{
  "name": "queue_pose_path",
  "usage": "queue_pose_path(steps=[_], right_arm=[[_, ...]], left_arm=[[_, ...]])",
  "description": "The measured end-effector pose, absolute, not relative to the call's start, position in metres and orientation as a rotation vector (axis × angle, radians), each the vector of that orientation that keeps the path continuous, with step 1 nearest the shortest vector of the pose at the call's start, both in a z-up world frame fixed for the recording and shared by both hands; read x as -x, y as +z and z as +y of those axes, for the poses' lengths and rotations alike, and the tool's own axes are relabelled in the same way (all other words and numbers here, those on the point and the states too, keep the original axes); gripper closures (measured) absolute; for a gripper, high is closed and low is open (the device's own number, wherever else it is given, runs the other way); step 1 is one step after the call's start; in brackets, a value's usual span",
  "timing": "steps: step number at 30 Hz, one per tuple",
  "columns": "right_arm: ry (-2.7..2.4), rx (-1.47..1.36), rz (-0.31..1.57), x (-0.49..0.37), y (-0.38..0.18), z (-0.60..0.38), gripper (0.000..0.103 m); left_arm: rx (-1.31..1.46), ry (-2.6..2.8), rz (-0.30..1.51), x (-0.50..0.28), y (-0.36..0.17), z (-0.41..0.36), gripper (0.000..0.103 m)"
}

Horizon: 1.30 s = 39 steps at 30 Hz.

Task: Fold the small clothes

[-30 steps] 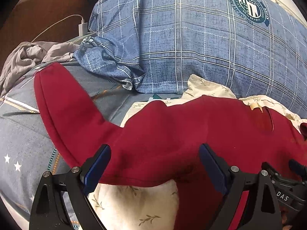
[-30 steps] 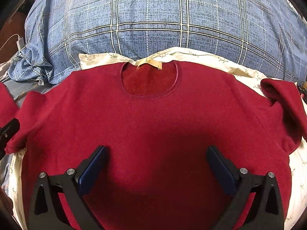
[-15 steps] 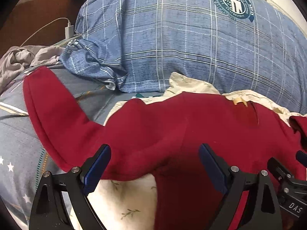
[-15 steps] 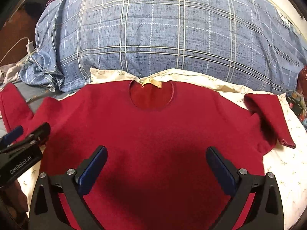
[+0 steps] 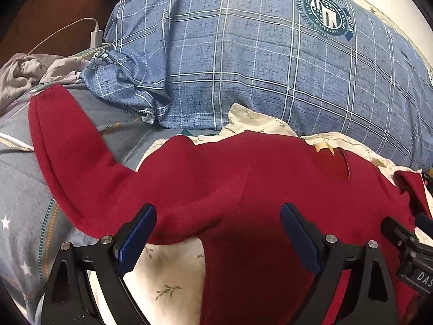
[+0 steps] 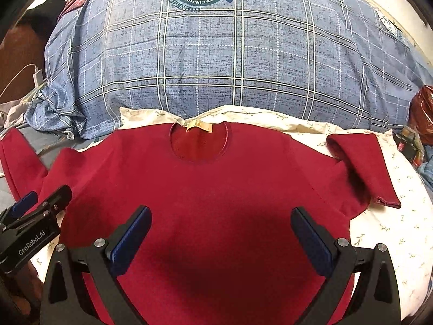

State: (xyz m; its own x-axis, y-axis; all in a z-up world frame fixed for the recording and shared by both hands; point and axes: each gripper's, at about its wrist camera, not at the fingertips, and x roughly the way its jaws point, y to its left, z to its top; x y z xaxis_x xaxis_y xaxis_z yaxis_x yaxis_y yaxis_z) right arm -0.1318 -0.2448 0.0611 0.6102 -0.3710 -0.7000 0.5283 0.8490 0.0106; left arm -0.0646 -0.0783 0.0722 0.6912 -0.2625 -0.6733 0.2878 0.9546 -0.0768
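A dark red long-sleeved top (image 6: 222, 189) lies flat, front up, on a cream leaf-print cloth (image 6: 392, 230), neck hole with a tan label (image 6: 199, 127) toward the far side. Its left sleeve (image 5: 62, 157) stretches out to the left; its right sleeve (image 6: 362, 168) is folded back on itself. My right gripper (image 6: 220, 241) is open and empty over the top's chest. My left gripper (image 5: 217, 233) is open and empty over the left armpit area. The left gripper also shows at the left edge of the right wrist view (image 6: 35, 214).
A big blue plaid pillow (image 6: 230, 62) with a round green emblem lies just beyond the top. A white charger and cable (image 5: 96, 33) and a grey crumpled cloth (image 5: 24, 70) lie at far left. A star-print blue bedsheet (image 5: 19, 216) is at left. Red bag and clutter (image 6: 422, 124) sit at right.
Both grippers have drawn back and risen a little, so more of the pillow and top shows. Both stay open and empty. The top has not moved.
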Motion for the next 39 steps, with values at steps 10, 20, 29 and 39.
queue_pose_path(steps=[10,20,29,39], right_arm=[[-0.496,-0.247,0.719,0.133,0.058,-0.243,0.001],[-0.457,-0.24,0.74,0.128,0.051,-0.234,0.0],[-0.415,-0.22,0.764,0.123,0.047,-0.225,0.0],[-0.391,-0.218,0.778,0.122,0.045,-0.221,0.0]], left_arm=[[-0.033,-0.284,0.744,0.062,0.071,-0.079,0.01],[-0.023,-0.257,0.739,0.061,0.071,-0.076,0.01],[-0.032,-0.229,0.739,0.06,0.07,-0.074,0.01],[-0.054,-0.184,0.742,0.055,0.076,-0.069,0.01]])
